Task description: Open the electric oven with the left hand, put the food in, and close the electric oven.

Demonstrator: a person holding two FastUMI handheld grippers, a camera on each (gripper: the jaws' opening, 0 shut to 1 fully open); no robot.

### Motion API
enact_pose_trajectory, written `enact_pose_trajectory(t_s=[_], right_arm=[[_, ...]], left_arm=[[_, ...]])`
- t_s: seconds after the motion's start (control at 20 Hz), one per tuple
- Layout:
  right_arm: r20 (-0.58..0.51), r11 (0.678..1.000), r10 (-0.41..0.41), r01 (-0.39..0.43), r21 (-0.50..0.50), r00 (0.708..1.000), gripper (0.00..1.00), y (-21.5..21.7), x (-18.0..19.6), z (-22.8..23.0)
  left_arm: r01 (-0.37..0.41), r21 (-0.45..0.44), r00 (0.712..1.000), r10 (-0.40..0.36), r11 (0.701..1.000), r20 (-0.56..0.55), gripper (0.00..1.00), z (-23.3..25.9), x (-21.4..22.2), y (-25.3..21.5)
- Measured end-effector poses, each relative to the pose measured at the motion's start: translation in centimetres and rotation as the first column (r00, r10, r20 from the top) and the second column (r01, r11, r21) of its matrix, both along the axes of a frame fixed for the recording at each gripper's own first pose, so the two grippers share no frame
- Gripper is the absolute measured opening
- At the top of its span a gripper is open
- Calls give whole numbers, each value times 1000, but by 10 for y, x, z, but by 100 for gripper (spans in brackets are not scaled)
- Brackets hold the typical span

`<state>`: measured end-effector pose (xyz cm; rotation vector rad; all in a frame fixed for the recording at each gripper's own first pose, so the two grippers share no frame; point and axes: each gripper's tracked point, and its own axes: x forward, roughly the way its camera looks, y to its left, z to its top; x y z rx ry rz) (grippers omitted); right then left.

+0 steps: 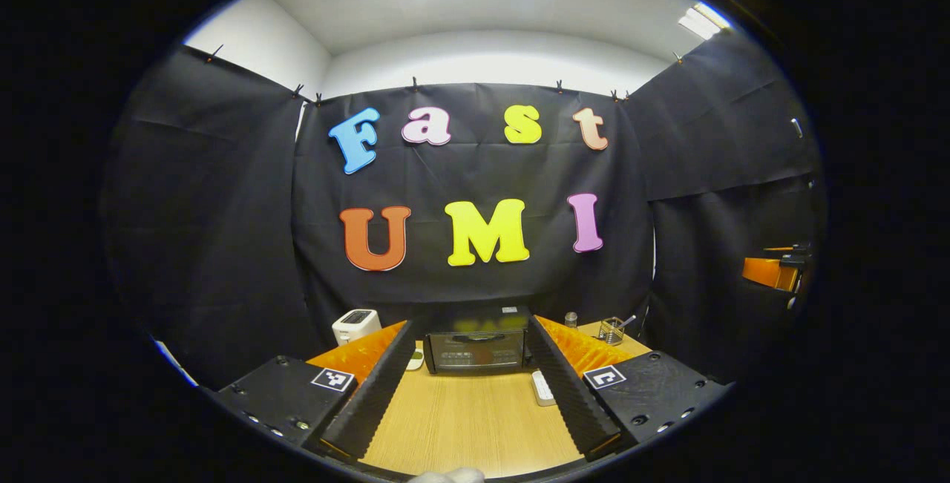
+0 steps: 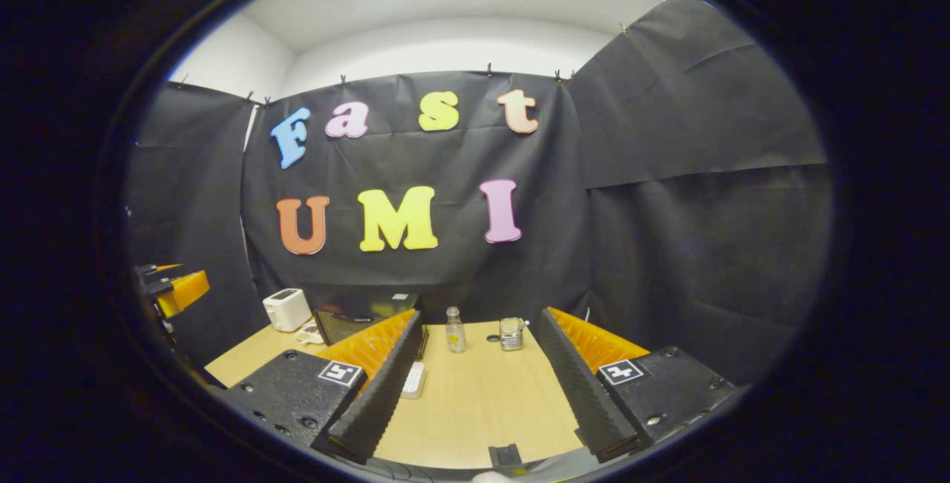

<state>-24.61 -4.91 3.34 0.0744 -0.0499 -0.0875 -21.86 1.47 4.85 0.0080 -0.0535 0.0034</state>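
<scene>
Your left tongs [image 1: 475, 386] stood wide apart with nothing between them, hanging above the pale wooden tabletop [image 1: 460, 431] and aimed straight at the small black electric oven with a glass door [image 1: 477, 348]. That oven sat at the far edge of the tabletop against the black cloth wall, its door shut, framed between your two fingers [image 1: 371, 394]. A white two-slot toaster [image 1: 355, 325] stood to the left of the oven, and a white remote-like bar [image 1: 542, 386] lay on the wood just in front of its right corner. To the right of the oven were a small capped jar [image 1: 571, 319] and a wire mesh cup holding utensils [image 1: 611, 330].

Your right tongs [image 2: 479, 386] were likewise spread open and empty above the same tabletop. Between their fingers you had a small clear bottle with a yellowish label [image 2: 455, 331] and a short glass jar [image 2: 510, 334], side by side but apart, near the back wall. In the right gripper view the oven was off to the left, partly hidden behind your left finger. I could not make out the food in either view.
</scene>
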Motion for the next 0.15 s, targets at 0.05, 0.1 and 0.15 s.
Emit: enact_pose_trajectory(t_s=[0.05,0.1,0.15], right_arm=[[-1,1000,-2,2,-4,1000,100,3,-1,2],[2,1000,-3,3,-7,1000,96,7,-1,3],[2,1000,-2,2,-6,1000,96,10,0,4]], left_arm=[[1,-4,1000,-1,1000,-1,96,-1,-1,2],[4,-7,1000,-4,1000,-1,96,-2,-2,4],[2,-10,1000,-2,1000,2,96,0,-3,7]])
